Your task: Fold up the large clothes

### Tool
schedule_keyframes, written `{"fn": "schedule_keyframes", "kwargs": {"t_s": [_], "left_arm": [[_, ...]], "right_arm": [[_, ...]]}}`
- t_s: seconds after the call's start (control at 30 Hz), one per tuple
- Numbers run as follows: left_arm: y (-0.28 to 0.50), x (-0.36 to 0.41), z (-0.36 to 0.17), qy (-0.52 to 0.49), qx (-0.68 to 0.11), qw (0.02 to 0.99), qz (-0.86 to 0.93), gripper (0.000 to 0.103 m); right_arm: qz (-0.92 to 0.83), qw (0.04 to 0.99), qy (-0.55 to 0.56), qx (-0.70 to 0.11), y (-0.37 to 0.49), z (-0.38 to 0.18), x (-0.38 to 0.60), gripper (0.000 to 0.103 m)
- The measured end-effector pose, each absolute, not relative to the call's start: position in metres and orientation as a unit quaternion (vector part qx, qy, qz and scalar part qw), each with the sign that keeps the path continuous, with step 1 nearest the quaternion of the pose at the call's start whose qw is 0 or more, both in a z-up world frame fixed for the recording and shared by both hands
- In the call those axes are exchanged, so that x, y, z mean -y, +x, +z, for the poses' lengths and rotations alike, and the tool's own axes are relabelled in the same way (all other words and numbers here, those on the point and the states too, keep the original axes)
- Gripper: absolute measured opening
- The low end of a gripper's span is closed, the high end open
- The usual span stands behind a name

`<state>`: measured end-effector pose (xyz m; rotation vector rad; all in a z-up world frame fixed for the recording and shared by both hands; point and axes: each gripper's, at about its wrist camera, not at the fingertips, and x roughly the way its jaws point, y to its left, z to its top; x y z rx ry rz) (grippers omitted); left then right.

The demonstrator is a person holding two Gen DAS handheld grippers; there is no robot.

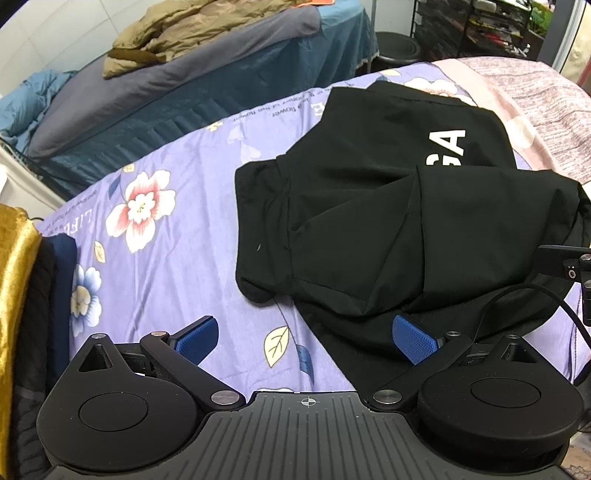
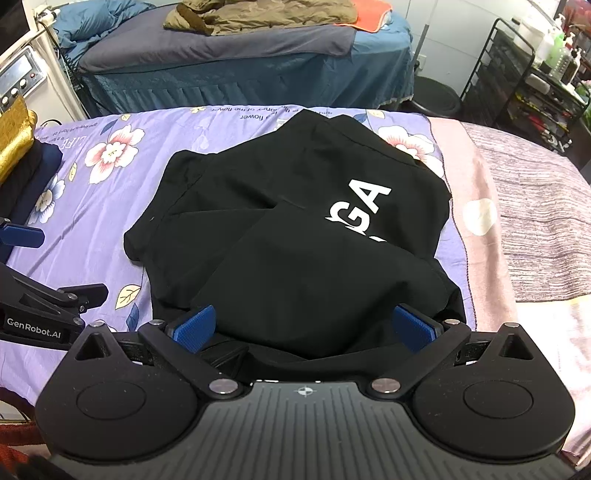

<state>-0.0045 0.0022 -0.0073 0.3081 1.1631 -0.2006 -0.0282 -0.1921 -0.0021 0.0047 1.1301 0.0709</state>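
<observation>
Two grippers, both mine, both spread as wide as they go, nothing pinched. Landmark = black shirt (image 2: 295,236), lying partly folded on the purple flowered sheet (image 1: 177,258) w/ sleeves already turned in over its middle.

My left gripper (image 1: 308,343) hangs over the shirt's near-left corner: one blue pad above bare sheet left of the shirt, other pad over the shirt's near hem. My right gripper (image 2: 306,328) sits over the shirt's near edge, both pads above black cloth, straddling the folded-over flap. Both are tipped steeply down at it. Prob. reason: near hem is the next bit to grab, so I've got one gripper per corner, jaws wide to take in the doubled layers, then lift & carry toward the shirt's far end.

White letters (image 2: 364,201) on the shirt's far half show "GA" plus bits of more; the flap covers the rest, so can't read the word. Whether any pad actually touches the cloth, can't tell, since the gripper bodies block the nearest hem. Collar isn't visible. Left of the shirt, a stack of dark clothes (image 1: 55,295) w/ something gold beside it is cut off by the frame edge. Beyond the shirt there's a second bed (image 2: 240,62) w/ an olive jacket (image 2: 258,14), too far to matter.
</observation>
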Motion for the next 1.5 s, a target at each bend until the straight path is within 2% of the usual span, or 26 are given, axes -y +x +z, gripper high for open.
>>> {"fn": "schedule_keyframes", "kwargs": {"t_s": [0.63,1.13,1.23,1.5], "left_arm": [[0.002,-0.009,-0.014,0.105,-0.523,0.839,-0.102,0.103],[0.012,-0.019,-0.032,0.089,-0.545,0.829,-0.090,0.103],[0.021,-0.037,-0.037,0.068,-0.546,0.833,-0.065,0.103],[0.037,-0.143,-0.062,-0.026,-0.553,0.831,0.053,0.103]], "right_arm": [[0.037,0.848,-0.007,-0.528,-0.021,-0.001,0.200,0.102],[0.044,0.841,0.013,-0.539,-0.017,-0.006,0.205,0.102],[0.046,0.853,0.011,-0.520,-0.017,-0.004,0.209,0.102],[0.076,0.905,0.011,-0.419,-0.018,0.013,0.226,0.102]]}}
